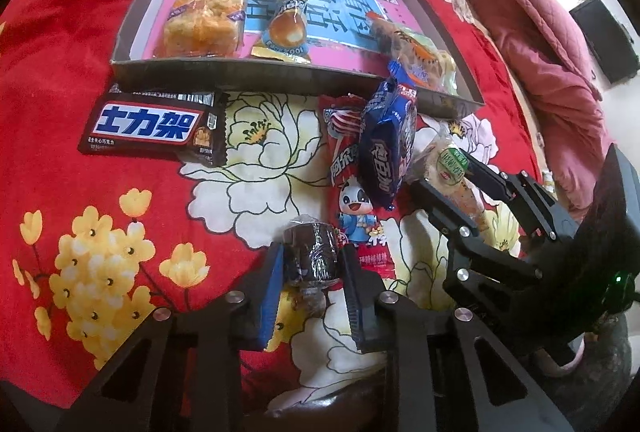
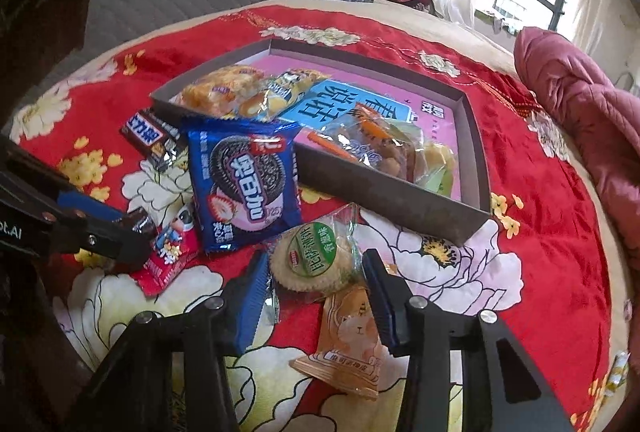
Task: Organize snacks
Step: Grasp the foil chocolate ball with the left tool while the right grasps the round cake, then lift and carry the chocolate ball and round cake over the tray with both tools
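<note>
Red floral bedspread [image 1: 60,80] carried the whole job: a shallow cardboard tray [image 1: 280,70] lay on the bed with several wrapped snacks already inside, while others lay loose in front of it. The step in hand looked like a double pick. The left gripper [image 1: 310,272] had its jaws narrowed onto a small dark wrapped cake [image 1: 314,252], the pads touching or very nearly touching its two sides, so it appeared gripped though not yet lifted off the cloth. The right gripper [image 2: 318,298] straddled a round cracker pack [image 2: 316,260] with a green label; its jaws stood partly closed, and the left pad seemed to meet the wrapper edge while a sliver of room showed on the other side, so a firm hold could not be confirmed. A blue Oreo pack [image 2: 244,184] and a red panda-print stick [image 1: 352,192] lay between the two tools, with a Snickers bar [image 1: 152,124] further left and an orange cat-print packet [image 2: 352,344] under the right jaws. Both tools pointed steeply down at the bed, side by side. Next would probably come finishing the squeeze, lifting clear, and carrying each snack over the tray's near wall without snagging the Oreo pack.
</note>
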